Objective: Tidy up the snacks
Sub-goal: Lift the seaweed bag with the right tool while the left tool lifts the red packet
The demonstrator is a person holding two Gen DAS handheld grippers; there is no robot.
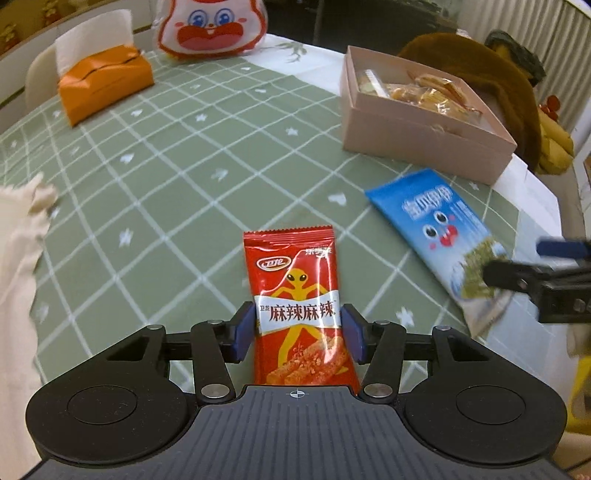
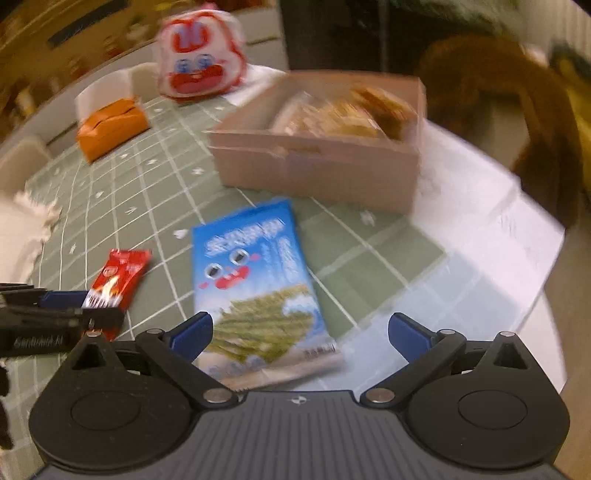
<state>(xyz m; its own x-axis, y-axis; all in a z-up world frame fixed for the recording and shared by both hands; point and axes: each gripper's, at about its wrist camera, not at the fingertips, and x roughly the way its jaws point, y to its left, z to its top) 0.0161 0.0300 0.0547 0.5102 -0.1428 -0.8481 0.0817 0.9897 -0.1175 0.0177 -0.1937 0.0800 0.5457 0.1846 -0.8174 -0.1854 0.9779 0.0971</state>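
A red spicy-snack packet [image 1: 295, 280] lies flat on the green checked tablecloth [image 1: 177, 177]. My left gripper [image 1: 299, 332] straddles its lower half, with the blue pads close against both side edges and a thin gap showing on the right. A blue seaweed packet [image 2: 251, 266] lies to its right, below my open right gripper [image 2: 299, 332], whose left pad hangs over the packet's lower left corner. Nothing is gripped there. The pink cardboard box [image 1: 424, 136] behind holds several wrapped pastries. The red packet [image 2: 118, 273] and the left gripper [image 2: 74, 306] show at the right wrist view's left edge.
An orange tissue box [image 1: 107, 81] and a white-and-red rabbit bag [image 1: 214, 29] stand at the far side. A brown plush [image 1: 480, 62] sits behind the pink box. White cloth [image 1: 18, 240] covers the left edge. The table's rim [image 2: 535, 295] curves close on the right.
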